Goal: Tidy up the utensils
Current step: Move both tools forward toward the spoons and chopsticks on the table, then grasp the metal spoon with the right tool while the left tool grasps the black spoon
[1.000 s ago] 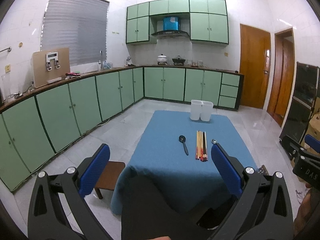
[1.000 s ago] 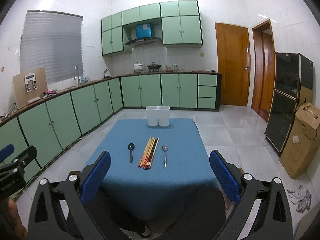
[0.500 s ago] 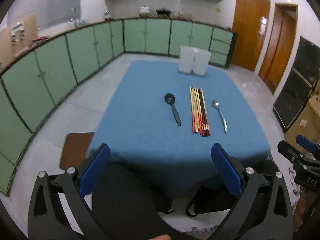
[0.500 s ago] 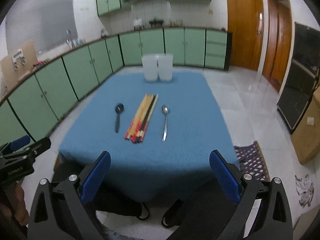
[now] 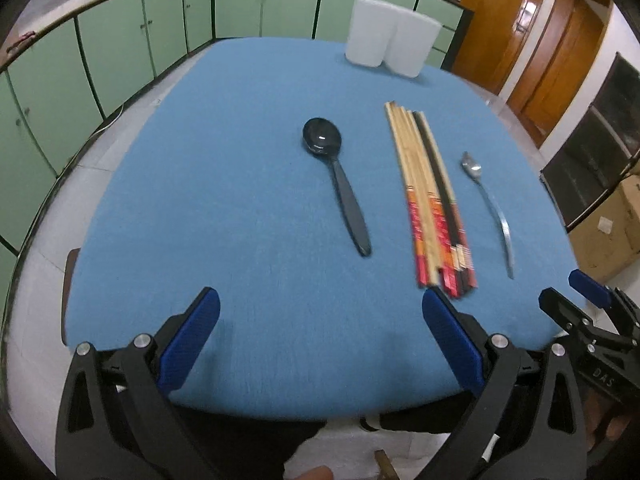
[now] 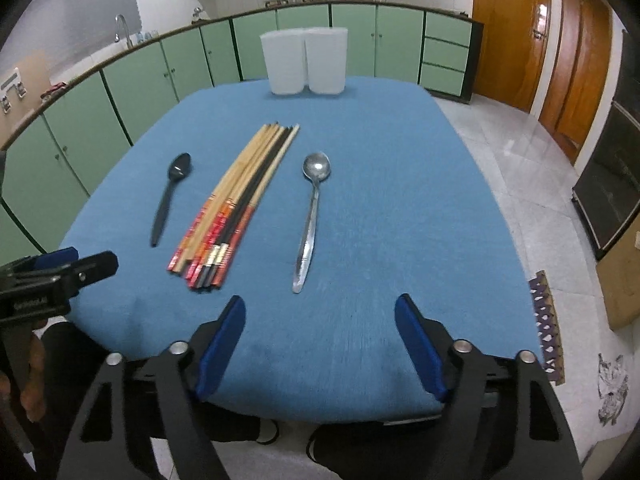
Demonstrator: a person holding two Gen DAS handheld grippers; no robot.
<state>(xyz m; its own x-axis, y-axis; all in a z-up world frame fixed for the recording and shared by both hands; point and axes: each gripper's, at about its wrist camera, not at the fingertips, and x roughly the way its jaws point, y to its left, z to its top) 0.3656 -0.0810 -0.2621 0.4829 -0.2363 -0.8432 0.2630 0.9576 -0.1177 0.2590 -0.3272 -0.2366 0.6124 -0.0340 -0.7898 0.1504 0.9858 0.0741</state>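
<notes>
On the blue-clothed table [image 5: 224, 184] lie a black plastic spoon [image 5: 338, 182], a bundle of several chopsticks [image 5: 430, 200] and a metal spoon [image 5: 490, 208]. They also show in the right wrist view: black spoon [image 6: 170, 196], chopsticks [image 6: 236, 204], metal spoon [image 6: 312, 216]. Two white holders [image 5: 390, 46] stand at the far edge, also in the right wrist view [image 6: 306, 60]. My left gripper [image 5: 320, 320] is open and empty over the near edge, short of the black spoon. My right gripper [image 6: 320, 322] is open and empty, just short of the metal spoon's handle.
Green cabinets [image 6: 120, 92] line the back and left walls. Wooden doors [image 6: 540, 40] and a dark cabinet [image 6: 612, 184] stand at the right, with a cardboard box [image 5: 612, 216] beside it. A brown stool [image 5: 68, 280] sits by the table's left corner.
Both grippers have moved forward and tilted down toward the table, so the utensils look larger and closer. Both remain open and empty. The utensils have not moved.
</notes>
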